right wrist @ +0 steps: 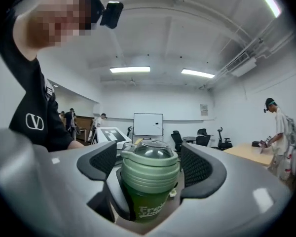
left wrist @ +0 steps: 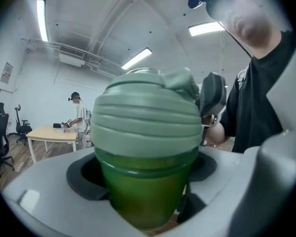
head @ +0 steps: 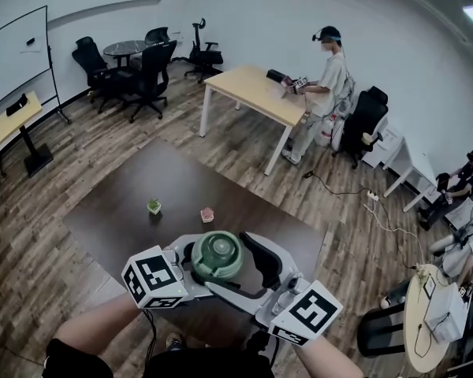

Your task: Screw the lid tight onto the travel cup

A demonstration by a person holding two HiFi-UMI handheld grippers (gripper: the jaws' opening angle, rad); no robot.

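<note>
Over a dark brown table (head: pixel 165 179) in an open office — holding a green travel cup (left wrist: pixel 143 191) aloft, its body clamped in the left gripper (left wrist: pixel 145 174), its ridged lid (right wrist: pixel 150 169) pinched between pads of the right gripper (right wrist: pixel 149 163). Seemingly mid-tightening: best to lock the body steady, turn the lid flat on its threads, re-grip rather than slip.

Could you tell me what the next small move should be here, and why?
Probably close the right gripper firmly on the lid and twist: the left gripper clamps the green cup, while the right pads flank the lid, contact unclear.
</note>
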